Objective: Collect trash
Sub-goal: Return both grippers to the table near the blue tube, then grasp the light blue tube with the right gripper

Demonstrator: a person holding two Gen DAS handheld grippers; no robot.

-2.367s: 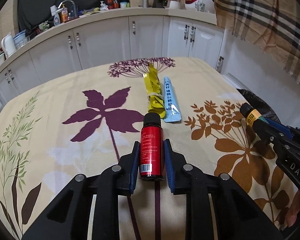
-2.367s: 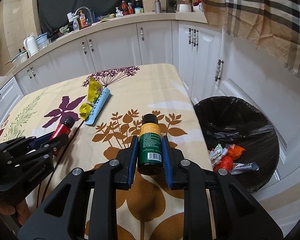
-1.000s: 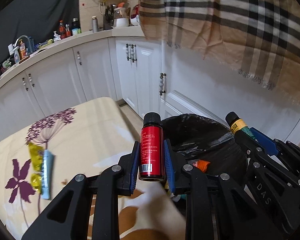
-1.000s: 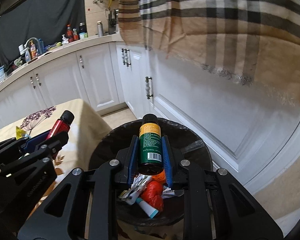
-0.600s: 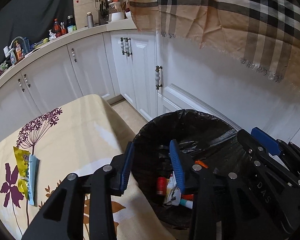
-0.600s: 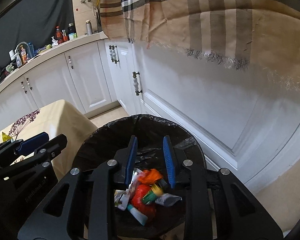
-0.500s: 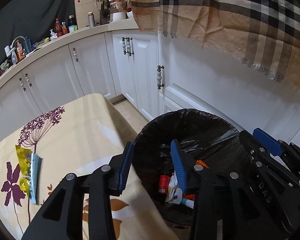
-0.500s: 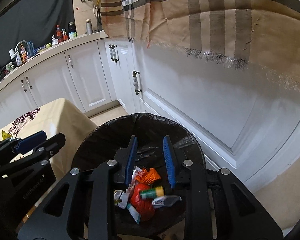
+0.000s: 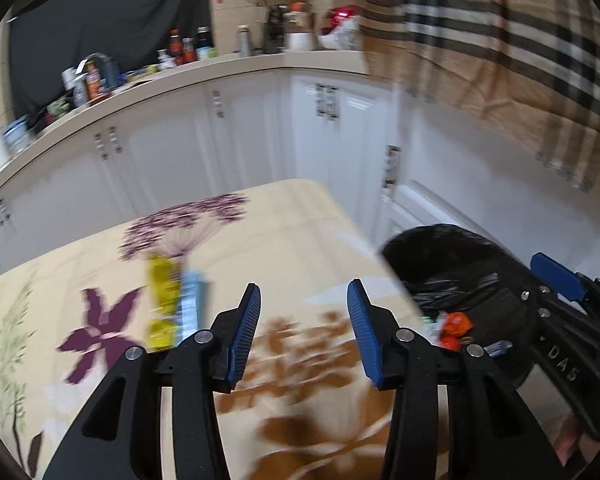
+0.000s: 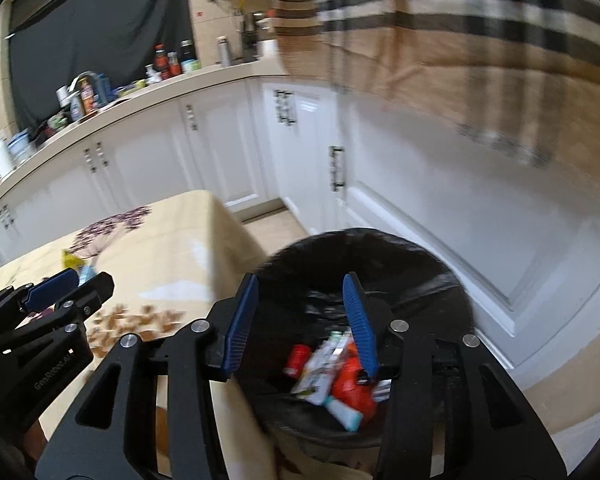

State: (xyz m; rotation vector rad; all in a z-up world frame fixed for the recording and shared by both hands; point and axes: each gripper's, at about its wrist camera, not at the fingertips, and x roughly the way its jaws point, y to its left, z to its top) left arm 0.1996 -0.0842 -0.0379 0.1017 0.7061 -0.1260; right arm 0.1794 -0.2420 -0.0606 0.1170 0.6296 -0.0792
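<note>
Both bottles have left your grippers since a second ago: the red one and the green one are out of the jaws, and your left camera has swung from the bin back over the table.

Your trash now lies in two places. A yellow wrapper [image 9: 161, 304] and a blue wrapper [image 9: 191, 306] lie side by side on the floral tablecloth [image 9: 300, 240], long axes running away from you toward the cabinets; blur hides any print on them. The rest sits in the black-lined bin [image 10: 428, 264] beside the table: a red bottle [image 10: 298, 356] and a heap of wrappers, labels unreadable.

Your left gripper [image 9: 304, 328] hangs above the tablecloth, fingers apart with nothing between them, having just been opening. Your right gripper [image 10: 300, 320] hangs over the bin, fingers likewise spread and empty, also just opened further. Its side reads "DAS" in the left view; the left gripper's side reads "GenRobot.AI" in the right view.
</note>
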